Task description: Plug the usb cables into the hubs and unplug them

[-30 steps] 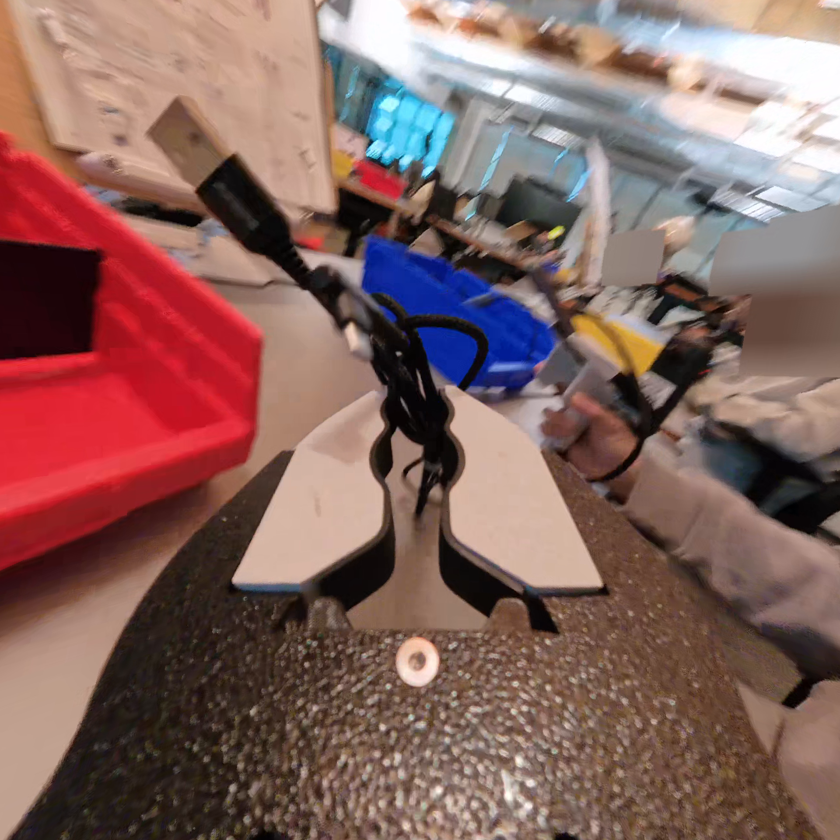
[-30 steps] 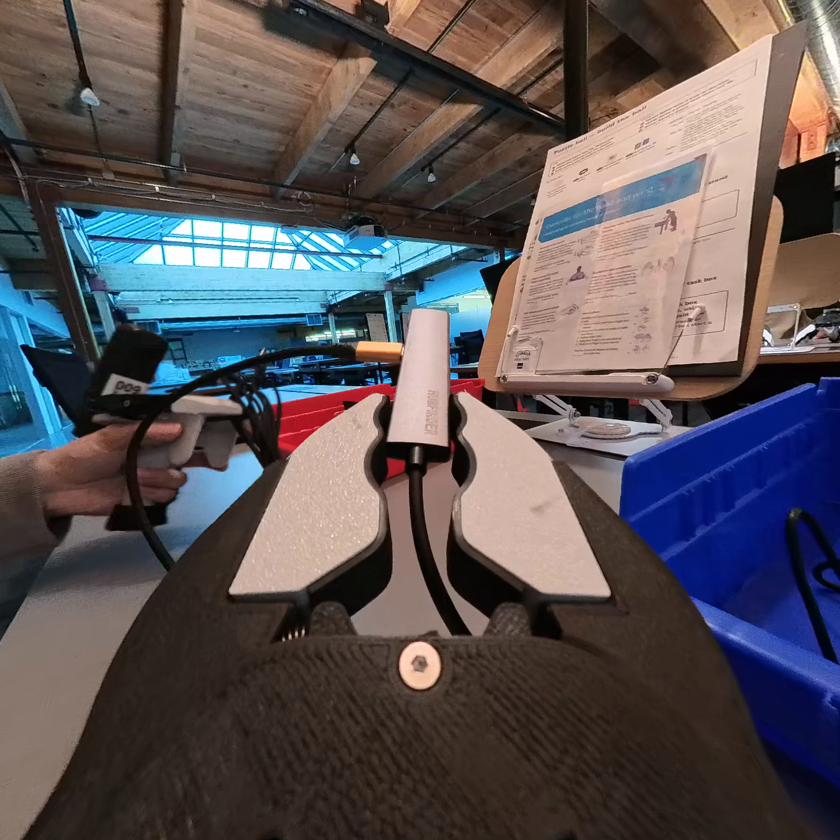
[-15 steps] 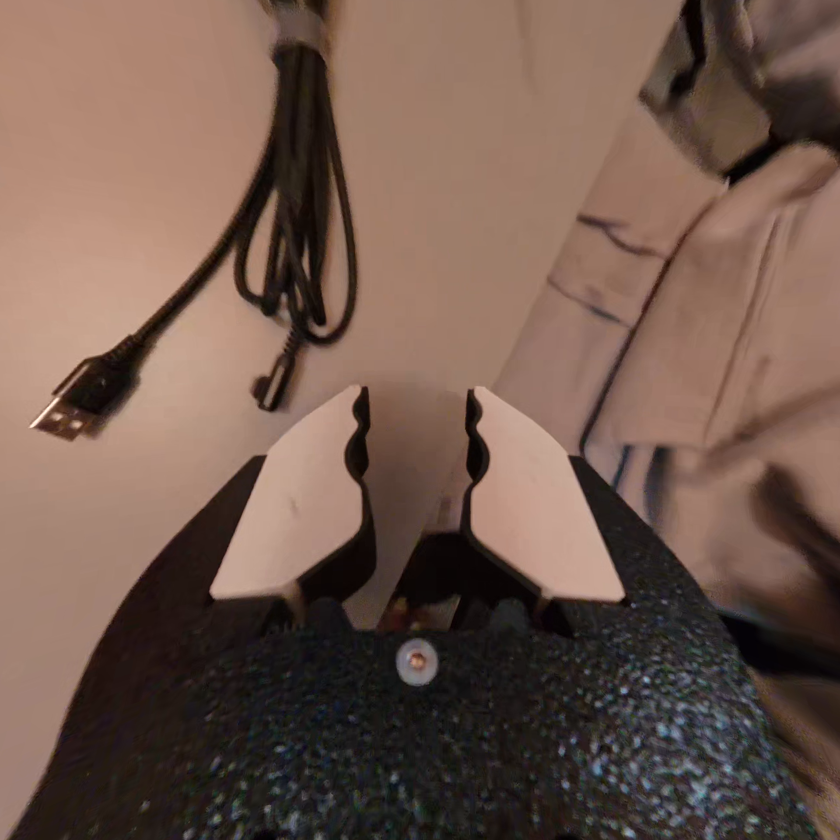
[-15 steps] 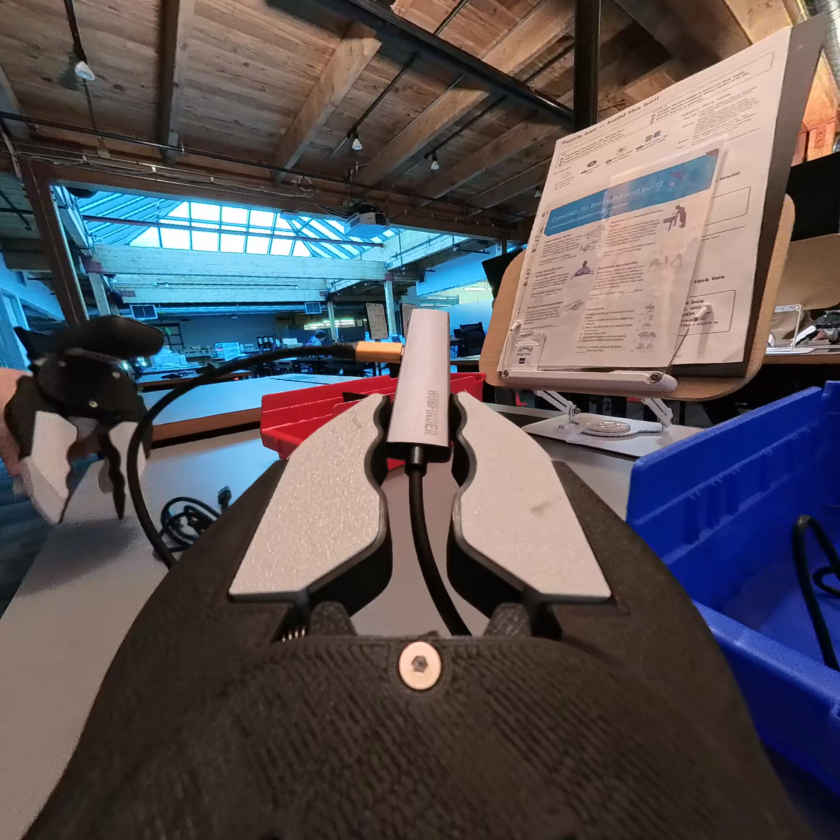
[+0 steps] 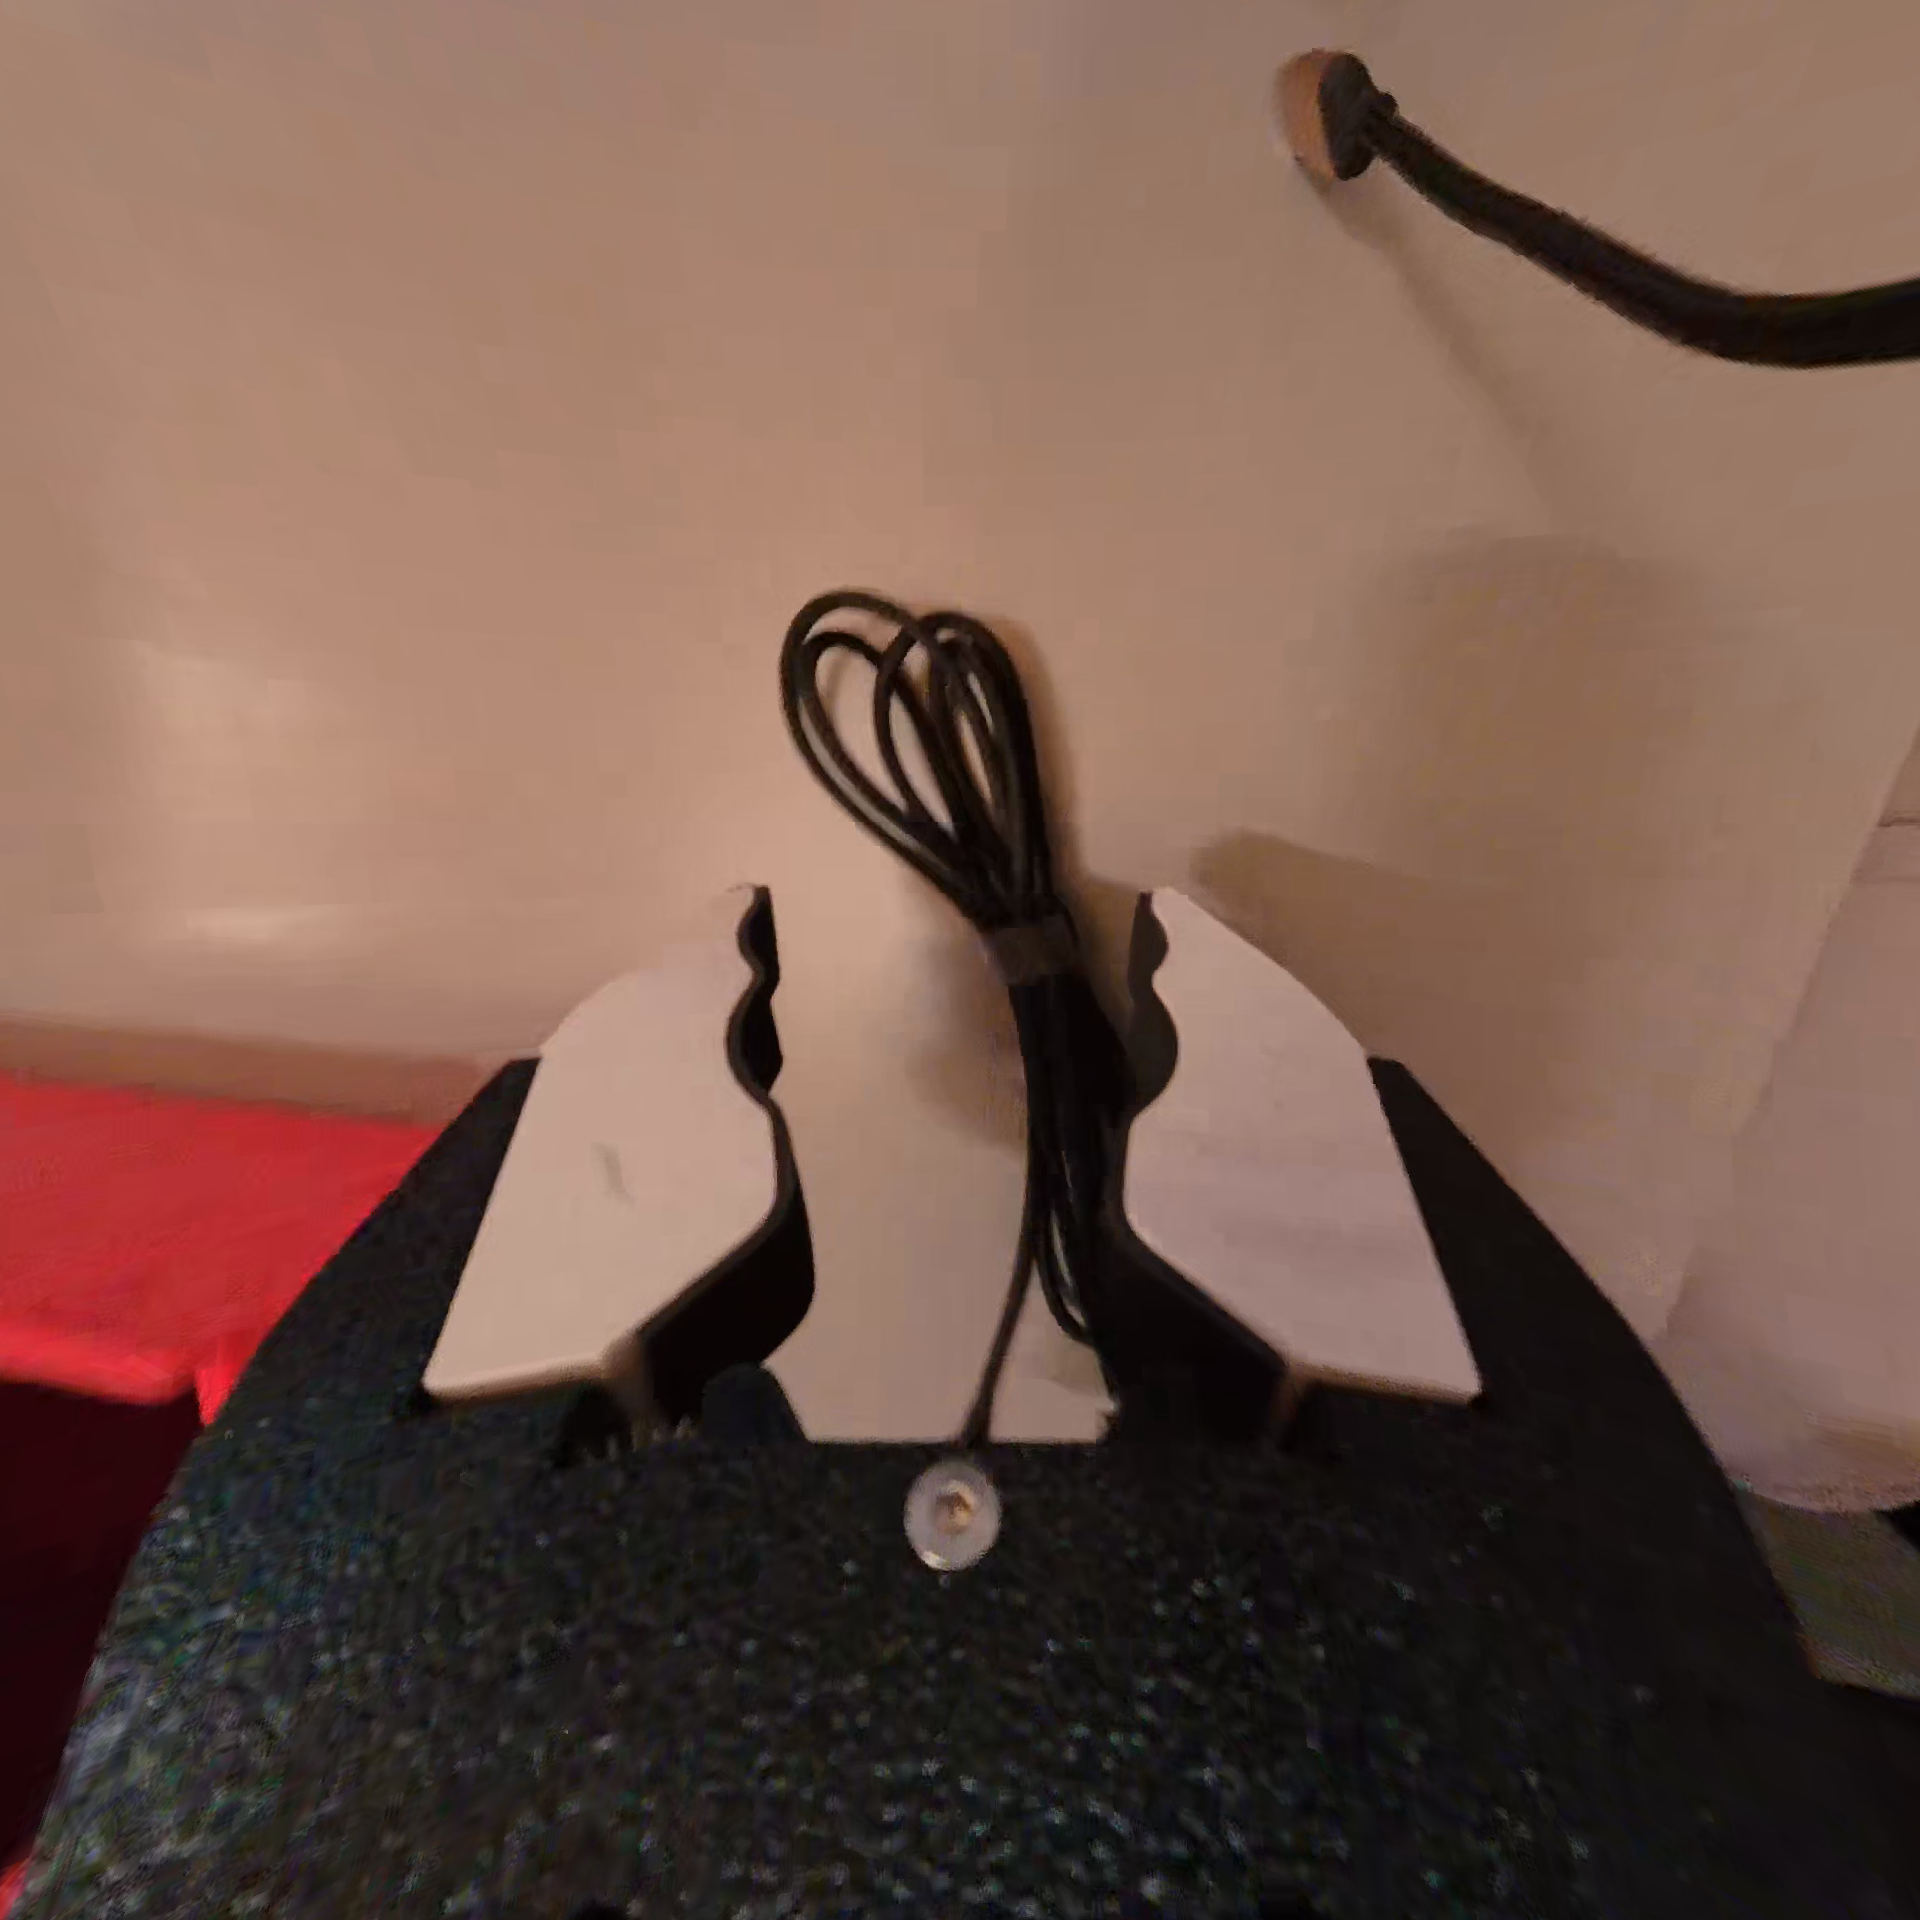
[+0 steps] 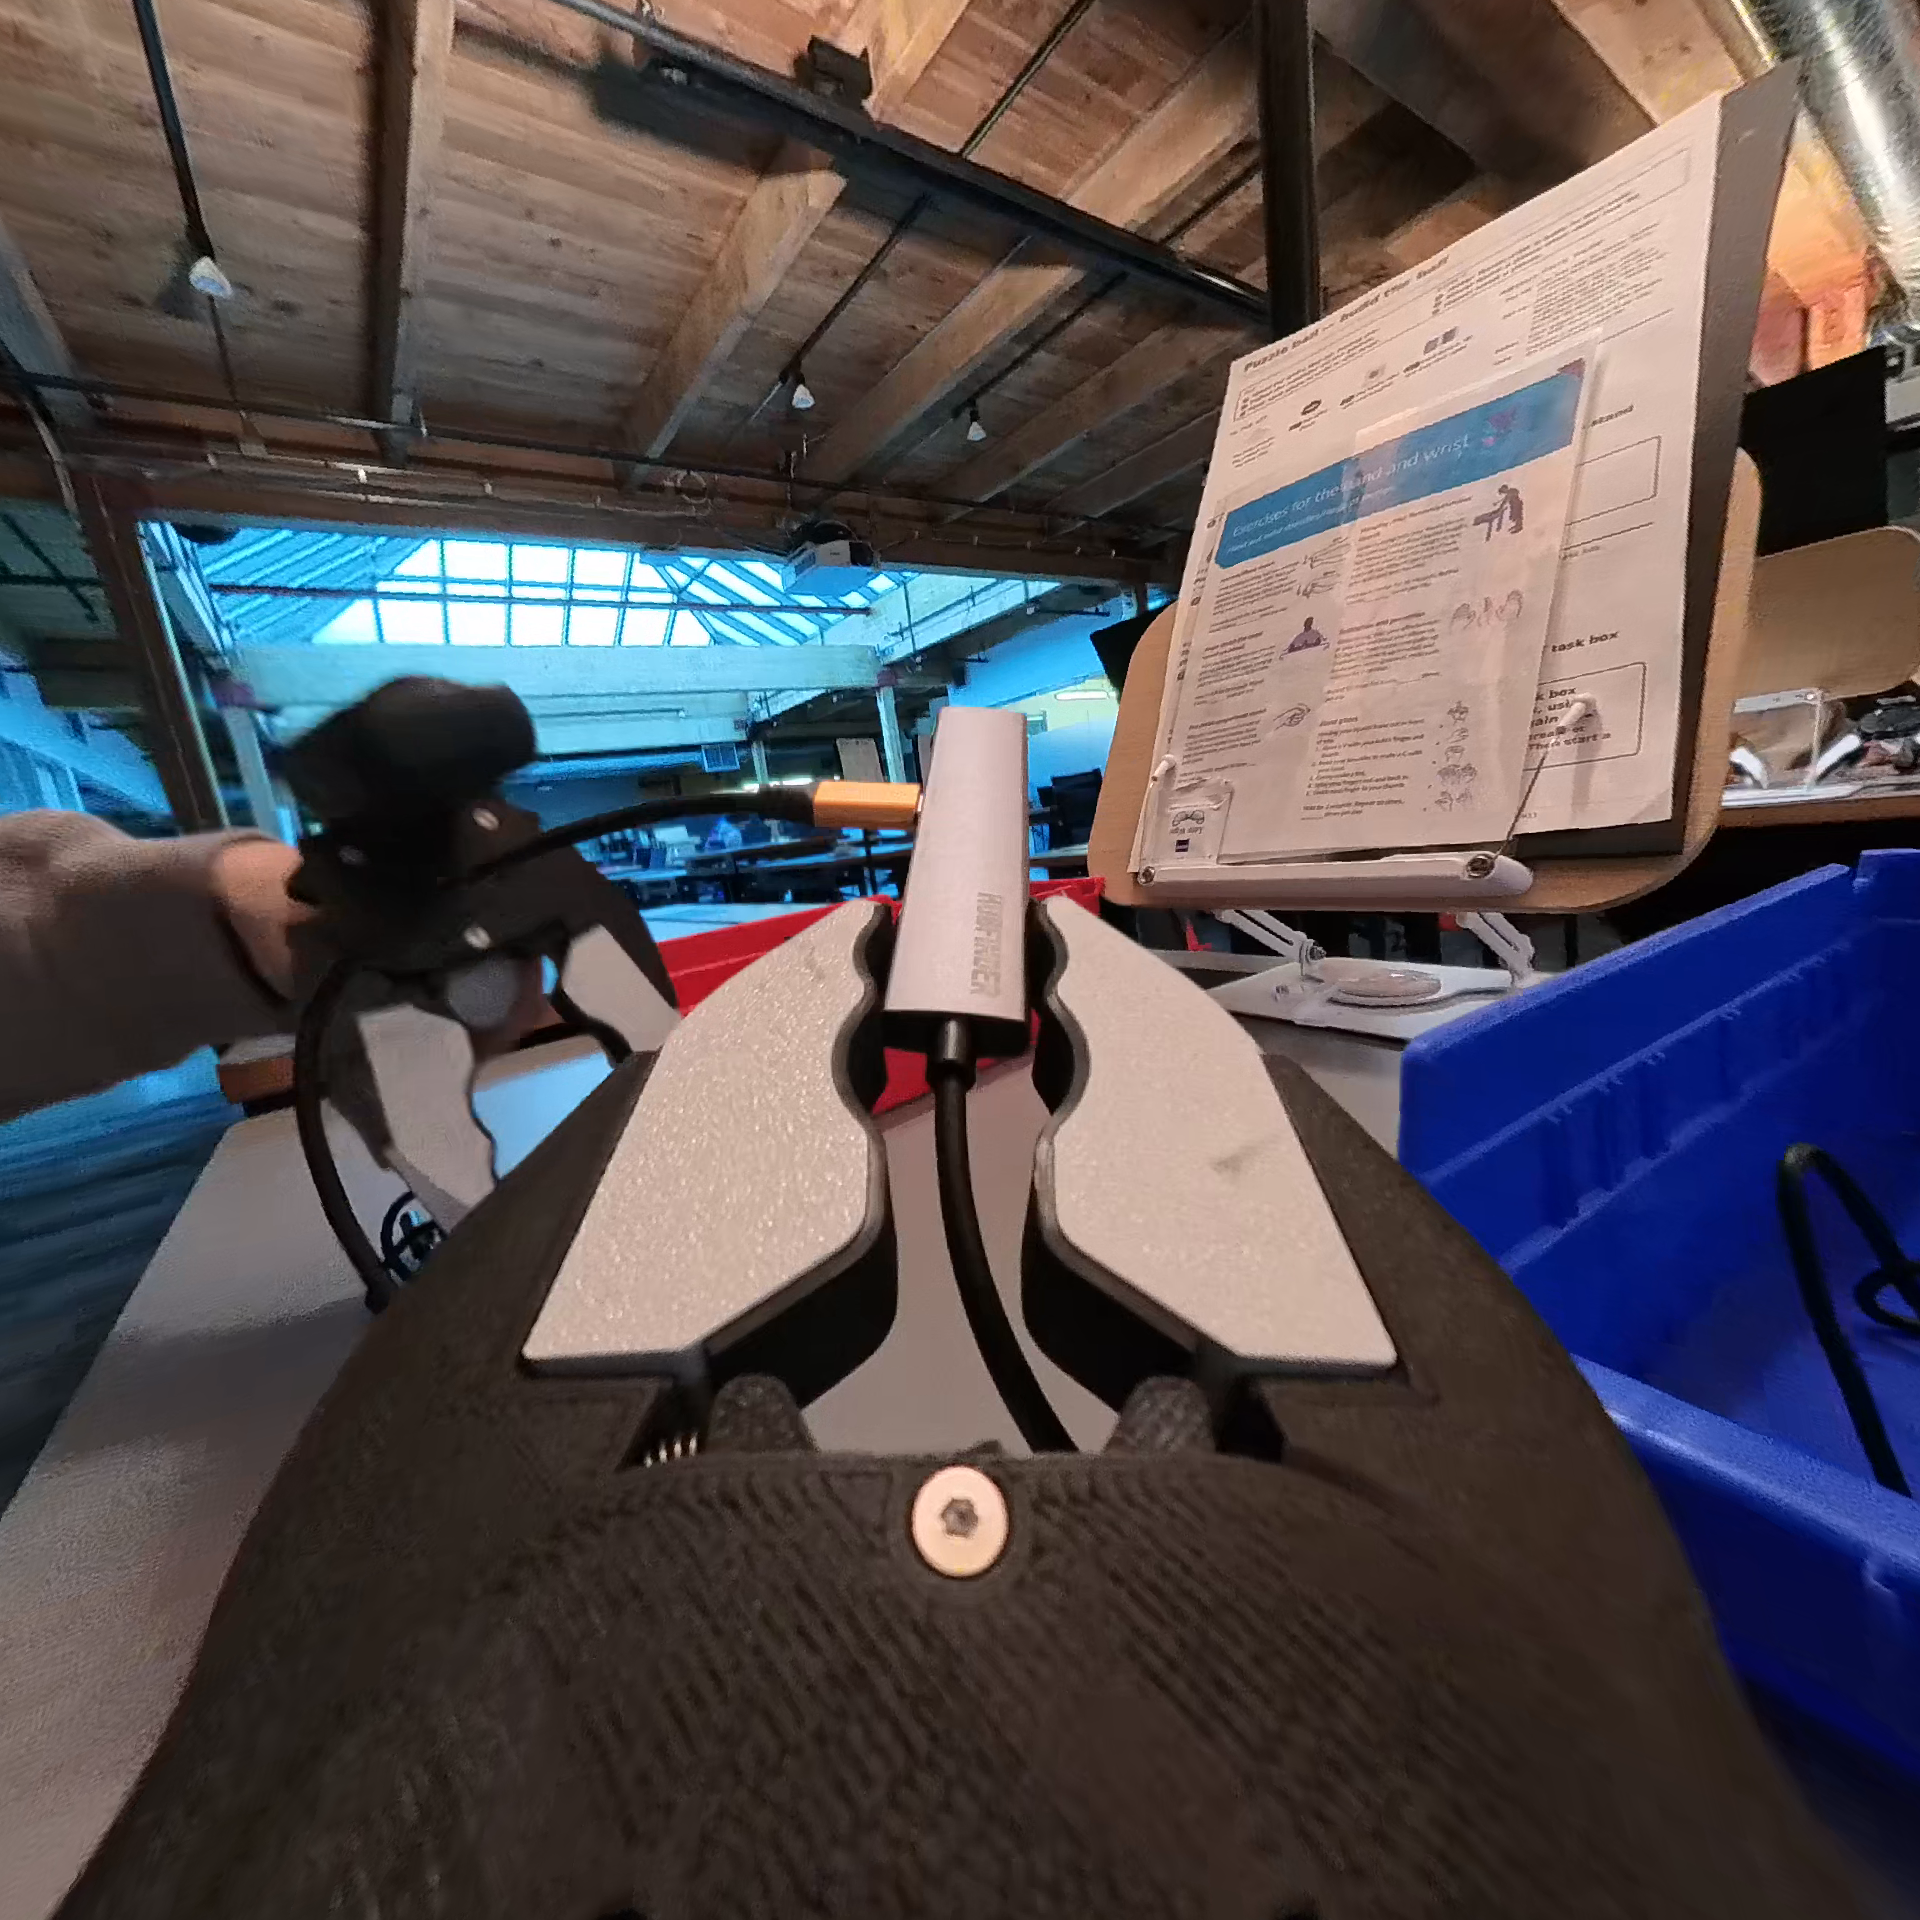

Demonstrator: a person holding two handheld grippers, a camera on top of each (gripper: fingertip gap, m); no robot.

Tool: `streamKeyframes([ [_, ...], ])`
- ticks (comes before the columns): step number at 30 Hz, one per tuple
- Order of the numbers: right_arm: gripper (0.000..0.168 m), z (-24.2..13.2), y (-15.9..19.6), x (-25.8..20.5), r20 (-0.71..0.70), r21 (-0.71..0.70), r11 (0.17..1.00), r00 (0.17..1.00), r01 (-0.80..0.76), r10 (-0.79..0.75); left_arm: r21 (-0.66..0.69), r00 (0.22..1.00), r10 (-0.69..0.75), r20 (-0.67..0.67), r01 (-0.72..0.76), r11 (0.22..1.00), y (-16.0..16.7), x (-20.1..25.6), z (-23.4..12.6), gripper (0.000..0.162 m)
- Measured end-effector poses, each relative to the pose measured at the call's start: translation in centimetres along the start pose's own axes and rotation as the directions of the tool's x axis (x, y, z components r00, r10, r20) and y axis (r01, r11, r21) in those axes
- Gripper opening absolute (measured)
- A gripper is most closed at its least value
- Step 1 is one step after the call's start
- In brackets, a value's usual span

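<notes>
Pale tabletop (image 5: 520,520), workshop with timber ceiling behind: hub held up, cable bundle lying loose.
Right gripper (image 6: 958,925) is clamped on the upright grey hub (image 6: 961,873); an orange-ended plug (image 6: 865,805) sits in the hub's left side. Left gripper (image 5: 951,925) points down with jaws spread wide, nothing held; the tied black cable bundle (image 5: 966,790) lies on the table between and just ahead of its fingertips. Red bin (image 5: 156,1195) to its left, blue bin (image 6: 1662,1143) right of the right gripper.

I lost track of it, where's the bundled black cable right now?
In the left wrist view, the bundled black cable lies on the table, between the open left gripper fingers, nearer the right one.
</notes>
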State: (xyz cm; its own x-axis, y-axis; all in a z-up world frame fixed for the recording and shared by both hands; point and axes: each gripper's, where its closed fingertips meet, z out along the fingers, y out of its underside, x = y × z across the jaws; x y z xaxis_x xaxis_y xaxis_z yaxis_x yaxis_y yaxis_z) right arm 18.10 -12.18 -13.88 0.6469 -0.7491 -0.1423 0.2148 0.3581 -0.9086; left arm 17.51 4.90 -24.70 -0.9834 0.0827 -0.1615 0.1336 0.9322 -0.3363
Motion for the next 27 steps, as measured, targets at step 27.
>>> streamKeyframes([
  [27,0.024,-0.4,-0.6,1.0,-0.006,0.045,0.998,0.999,-0.052,0.052,-0.375,0.067,0.944,0.323,-0.907,0.193,-2.7,-6.9,-3.4,0.082],
])
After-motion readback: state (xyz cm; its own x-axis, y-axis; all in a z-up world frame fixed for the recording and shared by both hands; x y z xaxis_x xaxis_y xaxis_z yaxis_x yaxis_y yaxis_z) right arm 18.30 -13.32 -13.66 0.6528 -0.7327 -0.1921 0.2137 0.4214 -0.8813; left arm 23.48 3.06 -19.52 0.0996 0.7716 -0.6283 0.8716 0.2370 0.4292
